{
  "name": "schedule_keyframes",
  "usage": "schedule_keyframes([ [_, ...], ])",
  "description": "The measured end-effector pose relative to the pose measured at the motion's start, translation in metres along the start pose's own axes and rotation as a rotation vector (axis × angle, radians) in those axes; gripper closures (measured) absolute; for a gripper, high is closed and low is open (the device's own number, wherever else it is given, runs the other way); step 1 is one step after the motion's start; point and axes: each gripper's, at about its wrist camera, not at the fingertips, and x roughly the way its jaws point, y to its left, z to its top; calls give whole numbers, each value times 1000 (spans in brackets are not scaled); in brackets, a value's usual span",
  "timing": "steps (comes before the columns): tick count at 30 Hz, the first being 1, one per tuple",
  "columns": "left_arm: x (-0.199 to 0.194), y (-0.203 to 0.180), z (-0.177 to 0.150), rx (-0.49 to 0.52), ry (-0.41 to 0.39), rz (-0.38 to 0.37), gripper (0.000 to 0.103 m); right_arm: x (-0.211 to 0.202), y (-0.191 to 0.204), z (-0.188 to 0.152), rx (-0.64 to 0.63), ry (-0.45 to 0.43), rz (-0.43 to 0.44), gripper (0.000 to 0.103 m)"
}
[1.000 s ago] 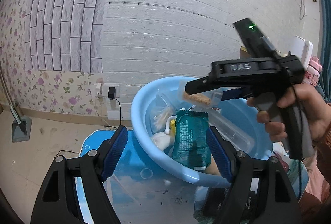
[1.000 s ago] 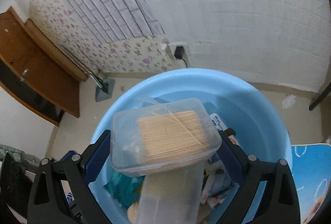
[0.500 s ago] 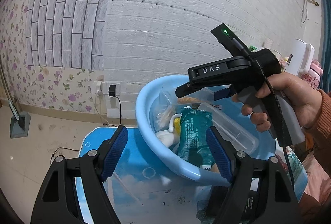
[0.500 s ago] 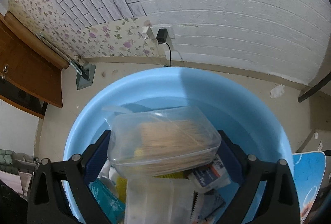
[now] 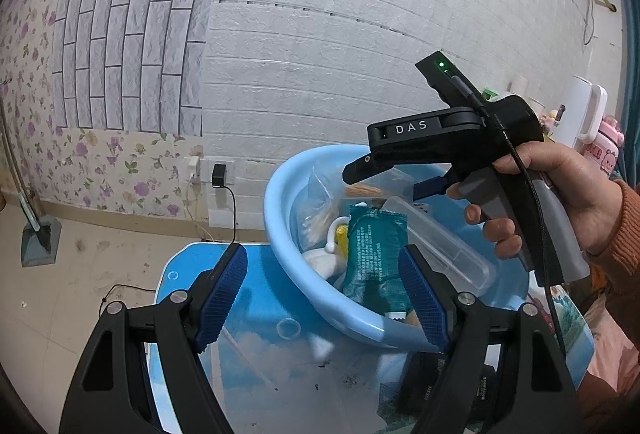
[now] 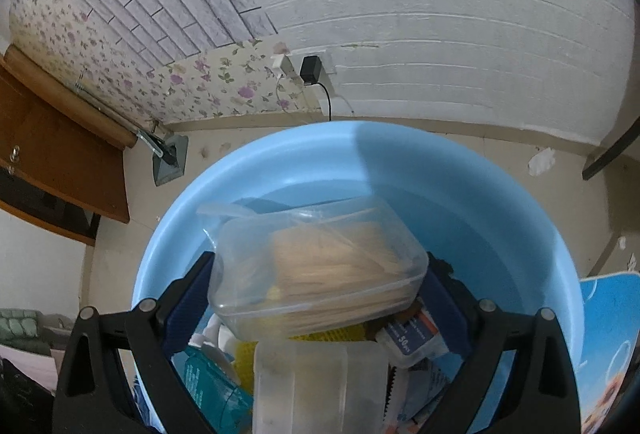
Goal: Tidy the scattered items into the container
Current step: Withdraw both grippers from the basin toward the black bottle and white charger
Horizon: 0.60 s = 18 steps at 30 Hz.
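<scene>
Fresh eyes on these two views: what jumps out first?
The light blue basin, already piled with items, fills the middle of both views. Over it the right gripper clamps a clear box of wooden sticks. The left gripper hangs open and empty before the basin.

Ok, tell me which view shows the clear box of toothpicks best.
The right wrist view: the toothpick box fills the middle, gripped between the right hand-held gripper over the blue basin. In the left wrist view only a sliver of the box shows, mostly hidden behind that gripper's black body.
</scene>
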Motion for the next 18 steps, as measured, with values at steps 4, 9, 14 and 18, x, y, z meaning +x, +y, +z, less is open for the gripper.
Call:
schedule_keyframes([
  [4, -3, -3, -1, 19, 0, 5, 25, -8, -3, -2, 17, -21, 17, 5],
  [9, -10, -6, -2, 20, -5, 12, 25, -26, -5, -6, 19, -64, 33, 5],
  [14, -19, -9, -6, 21, -4, 23, 24, -43, -10, -16, 0, -91, 30, 5],
  [18, -29, -13, -16, 20, -1, 27, 16, -61, -17, -36, -9, -124, -12, 5],
])
